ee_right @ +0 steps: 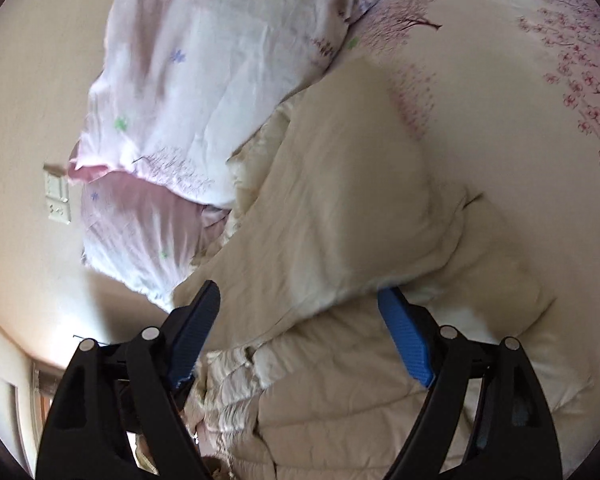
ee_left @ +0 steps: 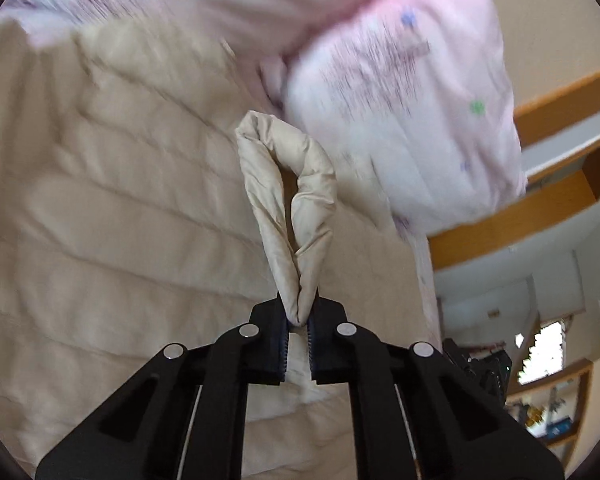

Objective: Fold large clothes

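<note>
While possibly blurred, left tool (ee_left: 299, 322) clamped on jacket (ee_left: 288, 208).

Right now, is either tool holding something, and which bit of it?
The left tool pinches a bunched fold of the cream puffy coat. The right tool is open around the coat, gripping nothing.

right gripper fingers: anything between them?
Yes. In the right wrist view the right gripper stands open, with a puffy fold of the beige quilted jacket bulging between its fingers, not clamped.

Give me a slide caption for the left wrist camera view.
Left gripper pinching a fold of the cream quilted jacket, floral pillow behind.
</note>
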A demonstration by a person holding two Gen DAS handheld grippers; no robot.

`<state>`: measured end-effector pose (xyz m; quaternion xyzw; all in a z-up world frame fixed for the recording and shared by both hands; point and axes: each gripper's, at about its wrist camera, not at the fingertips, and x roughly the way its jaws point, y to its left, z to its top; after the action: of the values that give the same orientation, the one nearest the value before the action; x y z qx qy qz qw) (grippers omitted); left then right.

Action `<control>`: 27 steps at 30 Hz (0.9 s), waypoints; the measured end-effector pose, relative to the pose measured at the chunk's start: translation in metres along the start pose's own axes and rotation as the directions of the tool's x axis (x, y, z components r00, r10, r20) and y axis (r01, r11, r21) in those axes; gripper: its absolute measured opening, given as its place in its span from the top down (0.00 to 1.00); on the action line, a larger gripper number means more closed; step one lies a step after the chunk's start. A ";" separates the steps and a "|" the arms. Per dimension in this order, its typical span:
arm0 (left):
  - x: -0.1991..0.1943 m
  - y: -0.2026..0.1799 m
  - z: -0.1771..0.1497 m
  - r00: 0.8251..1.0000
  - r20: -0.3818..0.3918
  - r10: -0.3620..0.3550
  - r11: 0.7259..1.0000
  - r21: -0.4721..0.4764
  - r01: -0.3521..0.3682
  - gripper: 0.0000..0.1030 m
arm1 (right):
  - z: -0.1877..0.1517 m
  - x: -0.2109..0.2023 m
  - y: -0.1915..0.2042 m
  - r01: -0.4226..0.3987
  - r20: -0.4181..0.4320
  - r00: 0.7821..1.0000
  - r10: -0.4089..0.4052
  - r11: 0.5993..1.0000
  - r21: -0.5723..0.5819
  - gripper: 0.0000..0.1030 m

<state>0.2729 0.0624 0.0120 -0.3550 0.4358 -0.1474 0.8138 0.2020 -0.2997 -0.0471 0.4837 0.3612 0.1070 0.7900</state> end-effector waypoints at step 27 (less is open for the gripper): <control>-0.133 0.069 -0.044 0.955 0.190 0.228 0.965 0.084 -0.247 0.42 | -0.108 0.108 0.178 0.235 0.039 0.952 -0.305 0.639 -0.732 0.64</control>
<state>0.1555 0.1646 0.0276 -0.2678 0.3921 -0.0392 0.8792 0.2387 -0.0786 0.0229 0.0647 0.3911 0.1437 0.9068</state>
